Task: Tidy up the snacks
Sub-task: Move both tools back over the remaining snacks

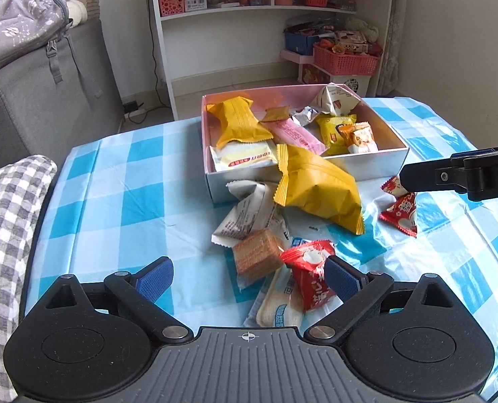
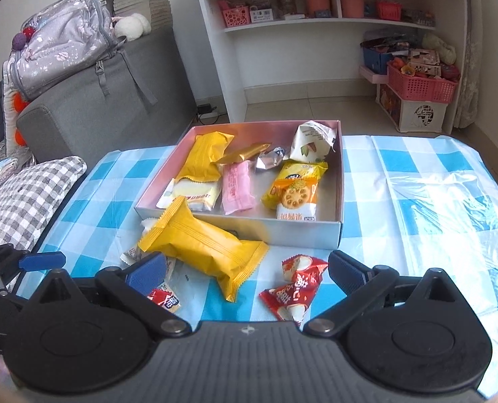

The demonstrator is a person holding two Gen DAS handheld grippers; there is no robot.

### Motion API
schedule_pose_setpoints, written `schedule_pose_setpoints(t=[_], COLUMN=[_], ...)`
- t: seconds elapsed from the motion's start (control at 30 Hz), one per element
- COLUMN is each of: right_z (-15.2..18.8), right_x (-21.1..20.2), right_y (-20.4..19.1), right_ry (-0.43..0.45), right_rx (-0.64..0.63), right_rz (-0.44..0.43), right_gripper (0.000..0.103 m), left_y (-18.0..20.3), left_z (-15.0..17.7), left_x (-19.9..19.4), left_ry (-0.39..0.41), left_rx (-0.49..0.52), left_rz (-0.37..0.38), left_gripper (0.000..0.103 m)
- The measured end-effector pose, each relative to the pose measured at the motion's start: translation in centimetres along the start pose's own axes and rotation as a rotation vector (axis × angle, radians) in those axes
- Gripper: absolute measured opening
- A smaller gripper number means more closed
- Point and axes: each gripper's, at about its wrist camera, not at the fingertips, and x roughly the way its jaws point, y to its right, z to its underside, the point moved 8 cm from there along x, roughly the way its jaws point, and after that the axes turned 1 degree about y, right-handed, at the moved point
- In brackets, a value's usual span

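Daylight is filling the rm w/ pale walls [image 2: 195,50] & a tiled floor [image 2: 316,110]. A white shelf unit [image 2: 282,23] is standing at the back, holding pink baskets. A grey sofa [image 2: 114,114] is sitting at left w/ a backpack [image 2: 64,53] lying on top. A blue-checked cloth is covering the worktop [image 2: 417,174].

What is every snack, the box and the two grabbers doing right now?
Box: open, no lid, partly filled with snacks.
Big yellow packet: sealed, on the tablecloth, leaning against the box front.
Red packet: sealed, on the cloth, between the right gripper's open fingers, not pinched.
Second red packet: sealed, on the cloth at the left gripper's open fingers.
Wafer packet: sealed, lying in the loose pile.
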Motion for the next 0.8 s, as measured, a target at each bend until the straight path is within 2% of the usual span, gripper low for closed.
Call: schedule_pose_setpoints(t=[0.3, 0.43, 0.63, 0.8], right_z=[2.0, 2.8, 4.2, 4.8], right_x=[0.8, 1.0, 1.9, 2.6], right_y=[-1.1, -1.9, -3.5, -5.1], right_ry=[-0.037, -0.024, -0.054, -0.073], right_rx=[-0.076, -0.120, -0.202, -0.209], right_rz=[0.002, -0.025, -0.047, -0.102], right_gripper=[0.103, 0.103, 0.103, 0.103], left_y=[-0.5, -1.1, -1.3, -1.4], left_z=[2.3, 3.3, 4.4, 4.6], left_x=[0.8, 1.4, 2.0, 2.1], left_ry=[-0.044, -0.053, -0.064, -0.066], left_rx=[0.019, 0.044, 0.097, 0.105], left_rz=[0.025, 0.024, 0.023, 0.045], left_gripper=[0.098, 0.098, 0.098, 0.098])
